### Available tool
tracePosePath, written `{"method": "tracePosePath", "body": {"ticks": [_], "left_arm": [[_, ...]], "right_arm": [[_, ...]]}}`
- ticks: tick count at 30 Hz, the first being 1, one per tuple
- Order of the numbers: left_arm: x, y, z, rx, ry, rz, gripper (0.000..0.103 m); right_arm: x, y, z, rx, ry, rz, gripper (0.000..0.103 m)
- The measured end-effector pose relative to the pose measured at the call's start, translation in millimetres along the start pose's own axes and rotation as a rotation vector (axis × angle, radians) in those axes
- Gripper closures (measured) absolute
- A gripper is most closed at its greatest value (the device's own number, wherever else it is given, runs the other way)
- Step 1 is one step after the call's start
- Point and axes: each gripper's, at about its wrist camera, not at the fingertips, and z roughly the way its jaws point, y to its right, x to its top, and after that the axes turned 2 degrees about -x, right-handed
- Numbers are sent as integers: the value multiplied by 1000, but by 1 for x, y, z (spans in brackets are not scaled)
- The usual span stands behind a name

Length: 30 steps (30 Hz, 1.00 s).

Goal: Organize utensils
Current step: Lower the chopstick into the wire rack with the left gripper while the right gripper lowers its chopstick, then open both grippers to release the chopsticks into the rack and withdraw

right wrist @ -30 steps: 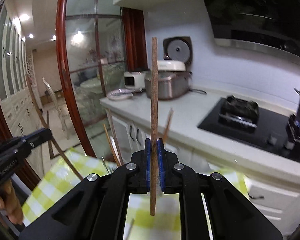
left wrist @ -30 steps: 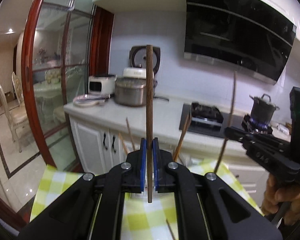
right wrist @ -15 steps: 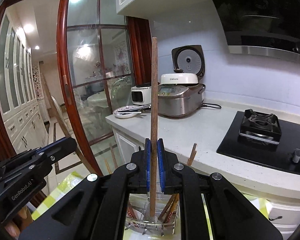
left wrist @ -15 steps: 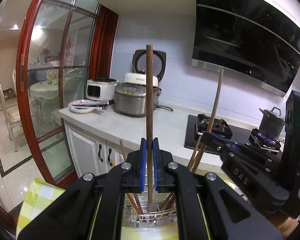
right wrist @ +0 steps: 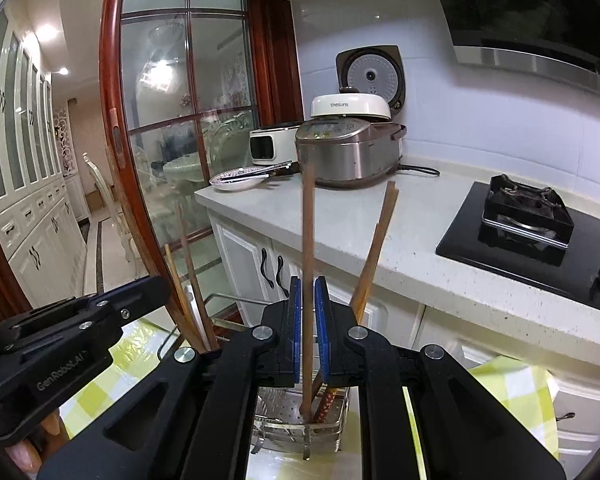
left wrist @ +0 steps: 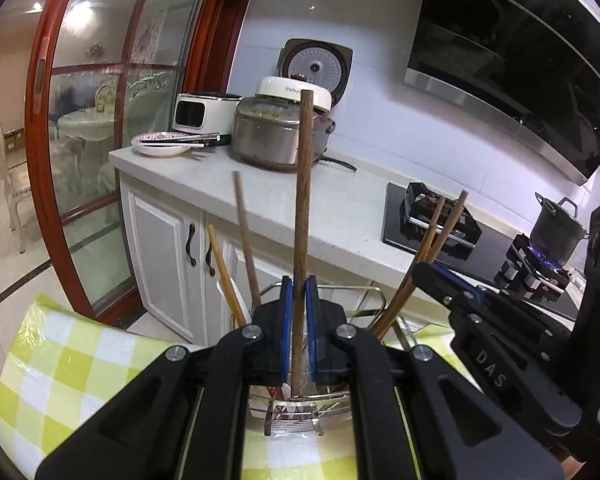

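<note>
My left gripper (left wrist: 299, 292) is shut on a dark brown chopstick (left wrist: 302, 216), held upright with its lower tip inside the metal utensil rack (left wrist: 296, 412). My right gripper (right wrist: 308, 294) has its blue pads slightly apart around a second brown chopstick (right wrist: 308, 248), whose tip rests on the perforated floor of the rack (right wrist: 284, 410). Several other wooden chopsticks (left wrist: 242, 240) (right wrist: 374, 248) stand leaning in the rack. The right gripper body shows at right in the left wrist view (left wrist: 500, 344). The left gripper body shows at left in the right wrist view (right wrist: 60, 340).
The rack stands on a yellow-green checked cloth (left wrist: 68, 364). Behind is a white counter (left wrist: 332, 204) with rice cookers (left wrist: 280, 132), a plate with chopsticks (left wrist: 164, 146), a gas hob (left wrist: 436, 220) and a pot over a lit burner (left wrist: 558, 228).
Both grippers have come down and forward over the rack, lowering their chopsticks into it. The right gripper's pads have loosened around its chopstick.
</note>
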Motion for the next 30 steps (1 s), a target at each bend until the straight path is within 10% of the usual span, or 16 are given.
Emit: {"method": "tracePosePath", "body": {"ticks": [4, 7, 20, 22, 25, 30], "left_arm": [[-2, 0, -1, 2, -9, 11, 94], [-2, -2, -3, 11, -7, 7, 75], [-15, -10, -46, 28, 20, -12, 70], [-26, -11, -56, 28, 13, -14, 67], [-44, -14, -67, 27, -12, -27, 65], [-91, -18, -78, 10, -103, -41, 62]], "right_arm": [[-2, 1, -2, -6, -8, 4, 91], [-2, 4, -7, -11, -4, 13, 90], [-13, 23, -53, -70, -1, 66, 90], [-24, 27, -59, -74, -32, 79, 79], [-52, 28, -66, -73, -84, 80, 27], [-111, 26, -79, -108, -185, 71, 25]]}}
